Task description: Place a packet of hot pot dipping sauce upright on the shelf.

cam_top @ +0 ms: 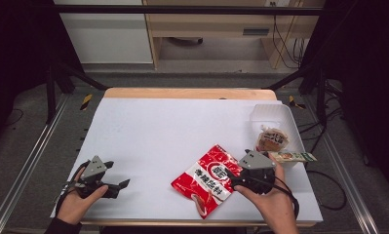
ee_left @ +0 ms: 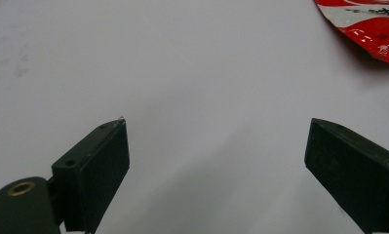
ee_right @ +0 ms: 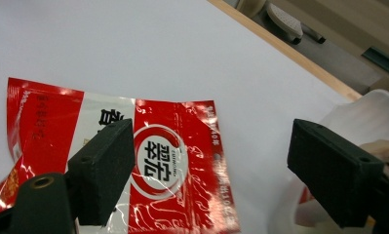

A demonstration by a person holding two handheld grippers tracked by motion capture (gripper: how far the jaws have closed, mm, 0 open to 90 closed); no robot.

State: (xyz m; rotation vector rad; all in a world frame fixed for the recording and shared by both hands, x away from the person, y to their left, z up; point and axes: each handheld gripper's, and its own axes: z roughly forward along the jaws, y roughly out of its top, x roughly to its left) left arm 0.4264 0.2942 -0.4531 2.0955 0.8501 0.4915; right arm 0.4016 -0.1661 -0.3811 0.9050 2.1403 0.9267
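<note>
A red and white snack bag (cam_top: 207, 179) lies flat on the white table near its front edge. In the right gripper view the bag (ee_right: 167, 165) sits below and between the jaws. My right gripper (cam_top: 239, 169) hovers at the bag's right edge, open (ee_right: 211, 129), with nothing gripped. My left gripper (cam_top: 118, 174) rests at the front left of the table, held in a hand and pointing right. It is open (ee_left: 219, 129) over bare table, with the bag's corner (ee_left: 372, 29) far off at the upper right.
A white bin (cam_top: 280, 113) stands at the table's right side with a wrapped bun (cam_top: 272, 139) inside. A green and white packet (cam_top: 293, 157) lies across its front rim. The bin's wall (ee_right: 372, 114) is just right of my right gripper's jaw. Beyond the wooden far edge (cam_top: 187, 93) is floor.
</note>
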